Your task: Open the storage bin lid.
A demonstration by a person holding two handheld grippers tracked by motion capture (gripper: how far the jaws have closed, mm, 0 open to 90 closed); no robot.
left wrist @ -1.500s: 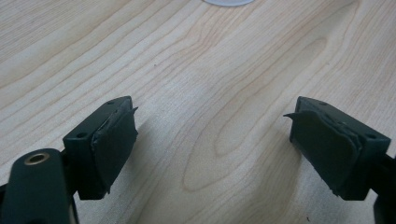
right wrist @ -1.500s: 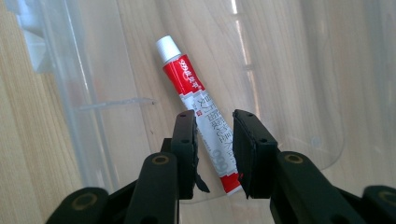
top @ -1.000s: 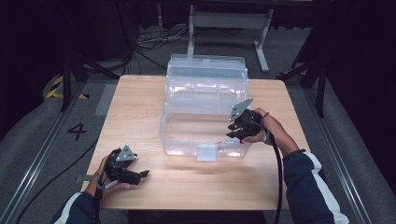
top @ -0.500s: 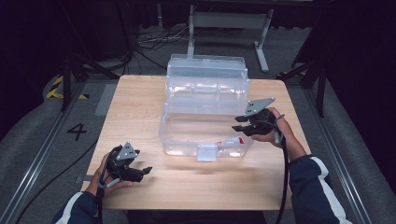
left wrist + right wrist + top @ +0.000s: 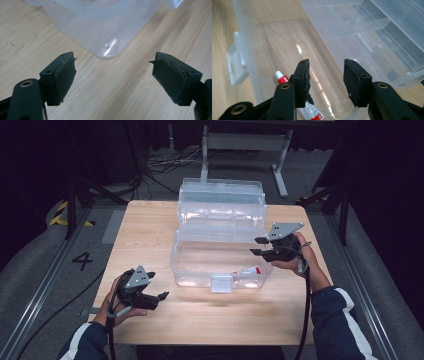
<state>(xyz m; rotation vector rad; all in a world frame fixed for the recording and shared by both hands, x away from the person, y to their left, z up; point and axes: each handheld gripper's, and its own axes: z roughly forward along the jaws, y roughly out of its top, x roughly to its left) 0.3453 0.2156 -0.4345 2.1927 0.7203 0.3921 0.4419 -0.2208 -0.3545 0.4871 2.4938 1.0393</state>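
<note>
An open clear plastic box (image 5: 192, 270) sits mid-table. A red and white tube (image 5: 247, 271) lies inside at its front right corner. My right gripper (image 5: 255, 246) hovers over the box's right end; its jaws have just been opening and nothing is between them. In the right gripper view the tube (image 5: 282, 78) lies on the box floor below the left jaw of my right gripper (image 5: 325, 75). My left gripper (image 5: 161, 299) is held open above the table's front left. In the left gripper view it (image 5: 112, 72) faces a box corner (image 5: 105, 32).
The box's raised lid with divided trays (image 5: 220, 200) stands behind the base. A front latch (image 5: 221, 283) hangs from the box's near wall. Bare wooden tabletop (image 5: 150, 235) lies left of the box. Dark floor with cables surrounds the table.
My right gripper has lifted and drawn back to the right from the box's front right corner, jaws wider. The tube now lies in the box. My left gripper has risen a little.
</note>
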